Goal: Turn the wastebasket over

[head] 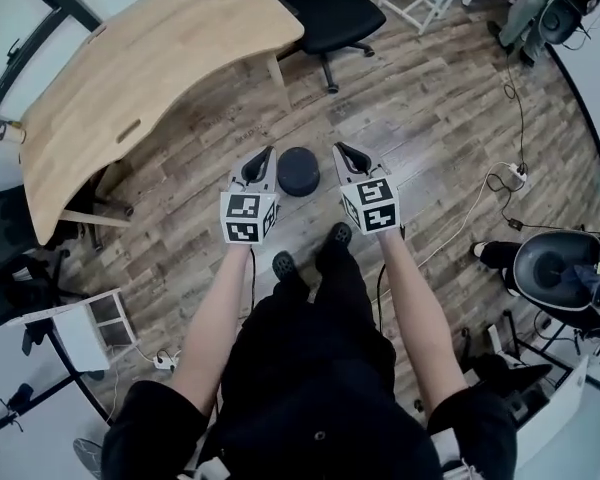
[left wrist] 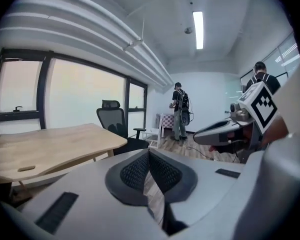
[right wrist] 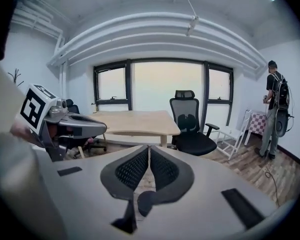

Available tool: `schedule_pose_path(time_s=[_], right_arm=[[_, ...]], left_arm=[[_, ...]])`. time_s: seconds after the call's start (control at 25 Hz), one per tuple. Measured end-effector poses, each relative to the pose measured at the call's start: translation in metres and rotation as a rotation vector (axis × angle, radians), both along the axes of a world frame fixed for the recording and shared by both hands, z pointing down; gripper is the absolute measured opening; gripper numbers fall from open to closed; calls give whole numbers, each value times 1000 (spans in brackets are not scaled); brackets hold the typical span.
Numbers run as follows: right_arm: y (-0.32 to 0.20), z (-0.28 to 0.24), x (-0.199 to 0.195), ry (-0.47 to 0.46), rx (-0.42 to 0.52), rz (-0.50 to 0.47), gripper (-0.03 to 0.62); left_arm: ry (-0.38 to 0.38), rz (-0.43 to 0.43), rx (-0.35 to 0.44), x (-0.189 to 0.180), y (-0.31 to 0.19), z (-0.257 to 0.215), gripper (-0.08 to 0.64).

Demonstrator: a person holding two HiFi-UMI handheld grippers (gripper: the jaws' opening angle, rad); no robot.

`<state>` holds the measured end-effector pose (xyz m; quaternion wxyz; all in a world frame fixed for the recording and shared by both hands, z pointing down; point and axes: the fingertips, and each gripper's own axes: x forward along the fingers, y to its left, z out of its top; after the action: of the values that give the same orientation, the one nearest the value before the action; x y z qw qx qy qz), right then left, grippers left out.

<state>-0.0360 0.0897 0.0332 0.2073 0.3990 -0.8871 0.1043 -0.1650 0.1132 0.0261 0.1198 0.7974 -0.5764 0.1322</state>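
**Wastebasket on the floor, both grippers empty**

Wastebasket (head: 298,171) stands on the wooden floor (head: 430,108) at the middle of the head view. It is a small, dark, round tub. It is probably light, stiff plastic with smooth, slippery walls, so the rim or 2 opposite sides look like the best hold. The left gripper (head: 269,152) and right gripper (head: 338,149) hang 1 to each side of it in the picture, raised well clear. Both pairs of fingers are clenched on nothing.
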Motion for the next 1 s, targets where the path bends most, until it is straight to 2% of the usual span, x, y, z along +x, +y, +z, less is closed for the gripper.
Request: schedule_pose_path(time_s=[0.24, 0.48, 0.8, 1.0], right_arm=[[12, -50, -18, -48, 68, 11, 35], [21, -83, -31, -107, 94, 23, 32], [24, -104, -29, -160, 108, 52, 32], [29, -107, -33, -176, 89, 38, 32]], left_arm=[[60, 17, 58, -16, 2, -40, 17], [111, 22, 59, -27, 6, -66, 17], [161, 39, 55, -31, 12, -85, 17], [153, 44, 57, -31, 18, -85, 18]])
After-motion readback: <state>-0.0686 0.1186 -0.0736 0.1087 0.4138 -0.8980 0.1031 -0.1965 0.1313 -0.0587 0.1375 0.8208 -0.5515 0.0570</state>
